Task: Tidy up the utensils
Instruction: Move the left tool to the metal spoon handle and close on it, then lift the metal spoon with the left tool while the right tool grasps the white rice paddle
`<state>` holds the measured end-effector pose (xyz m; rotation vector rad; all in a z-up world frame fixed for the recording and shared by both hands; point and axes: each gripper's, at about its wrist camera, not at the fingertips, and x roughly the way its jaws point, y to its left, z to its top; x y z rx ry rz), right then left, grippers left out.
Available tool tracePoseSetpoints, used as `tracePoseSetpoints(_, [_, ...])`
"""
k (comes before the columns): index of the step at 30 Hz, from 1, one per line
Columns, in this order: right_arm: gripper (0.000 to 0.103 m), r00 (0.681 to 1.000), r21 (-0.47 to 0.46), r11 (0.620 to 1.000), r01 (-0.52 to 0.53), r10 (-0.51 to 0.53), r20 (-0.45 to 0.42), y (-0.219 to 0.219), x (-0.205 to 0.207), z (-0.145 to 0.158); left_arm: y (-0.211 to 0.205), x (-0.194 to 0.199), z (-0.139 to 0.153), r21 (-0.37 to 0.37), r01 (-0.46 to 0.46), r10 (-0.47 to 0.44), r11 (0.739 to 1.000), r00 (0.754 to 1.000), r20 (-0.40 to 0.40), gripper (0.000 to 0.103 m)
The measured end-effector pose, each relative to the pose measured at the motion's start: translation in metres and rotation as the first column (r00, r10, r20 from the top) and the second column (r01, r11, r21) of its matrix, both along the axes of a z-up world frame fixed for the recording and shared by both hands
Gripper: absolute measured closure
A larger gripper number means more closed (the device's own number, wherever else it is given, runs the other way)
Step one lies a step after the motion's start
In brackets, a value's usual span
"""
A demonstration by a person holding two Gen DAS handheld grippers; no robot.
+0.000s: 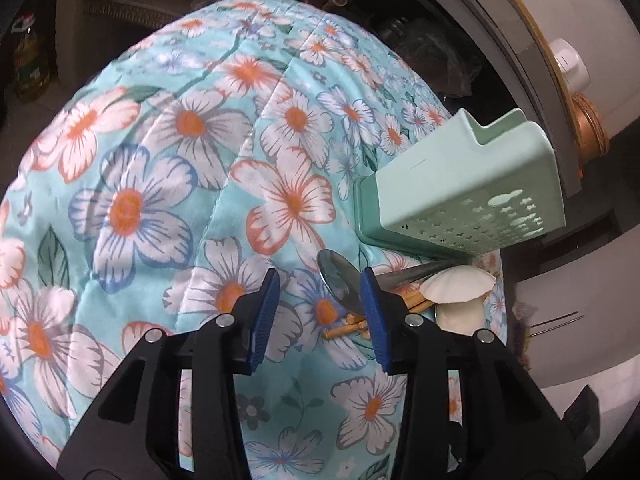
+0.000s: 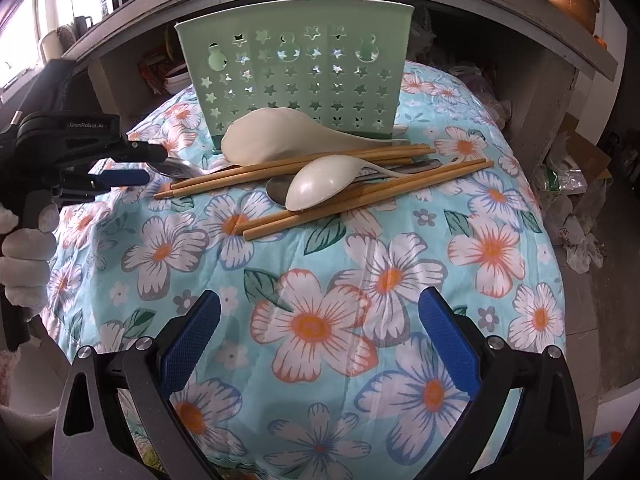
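On the flowered cloth point(image 2: 320, 320) in front of the green holder point(image 2: 294, 68), we had the utensils piled: two pale spoons, chopsticks point(image 2: 288, 170) and a metal spoon point(image 1: 340, 280) whose bowl lay at the pile's left end. Our left gripper point(image 1: 320, 304) pointed steeply down beside that bowl, jaws partly open with only cloth between them, nothing held. We judged the grip would go best with the pads shifted across to straddle the bowl's edge before pinching. Our right gripper point(image 2: 320, 344) hung back over bare cloth, jaws spread wide and empty, well apart from the pile.
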<state>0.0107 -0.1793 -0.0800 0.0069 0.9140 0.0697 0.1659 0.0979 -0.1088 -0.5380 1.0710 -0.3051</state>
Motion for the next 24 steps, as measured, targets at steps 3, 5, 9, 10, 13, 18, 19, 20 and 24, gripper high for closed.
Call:
tracePoseSetpoints(3, [0.006, 1.000, 0.019, 1.000, 0.013, -0.013, -0.002, -0.004, -0.001, -0.002, 0.003, 0.003, -0.006, -0.056, -0.022, 0.020, 0.998, 0.999, -0.045, 0.070])
tracePoseSetpoints(5, [0.006, 1.000, 0.028, 0.999, 0.017, -0.017, -0.008, -0.008, 0.000, -0.005, 0.002, 0.005, -0.010, -0.081, -0.034, 0.028, 0.996, 0.997, -0.071, 0.074])
tracePoseSetpoints(9, [0.006, 1.000, 0.039, 0.999, 0.021, -0.021, -0.010, -0.012, -0.002, -0.007, -0.007, 0.008, -0.013, -0.103, -0.030, 0.021, 0.994, 0.996, -0.092, 0.082])
tracePoseSetpoints(10, [0.006, 1.000, 0.040, 0.999, 0.021, -0.021, -0.007, -0.012, -0.002, -0.006, -0.009, 0.008, -0.012, -0.102, -0.032, 0.022, 0.994, 0.996, -0.092, 0.082])
tracePoseSetpoints(13, [0.006, 1.000, 0.042, 0.999, 0.020, -0.020, 0.005, -0.013, -0.004, -0.005, -0.012, 0.009, -0.013, -0.081, -0.045, 0.039, 0.996, 0.996, -0.083, 0.089])
tracePoseSetpoints(18, [0.012, 0.999, 0.013, 1.000, 0.016, -0.016, 0.045, -0.013, -0.008, 0.002, -0.012, 0.006, -0.007, -0.051, -0.063, 0.061, 0.997, 0.998, -0.031, 0.097])
tracePoseSetpoints(19, [0.014, 0.998, 0.000, 1.000, 0.013, -0.013, 0.060, -0.013, -0.009, 0.005, -0.011, 0.004, -0.003, -0.039, -0.062, 0.061, 0.997, 0.998, -0.008, 0.097])
tracePoseSetpoints(20, [0.015, 0.997, -0.011, 1.000, 0.010, -0.010, 0.072, -0.013, -0.009, 0.007, -0.010, 0.001, 0.002, -0.026, -0.059, 0.060, 0.998, 0.998, 0.017, 0.098])
tracePoseSetpoints(24, [0.021, 0.989, -0.089, 0.996, -0.014, 0.026, 0.144, -0.008, -0.006, 0.023, -0.009, -0.009, 0.016, 0.036, -0.050, 0.046, 0.998, 0.994, 0.101, 0.099])
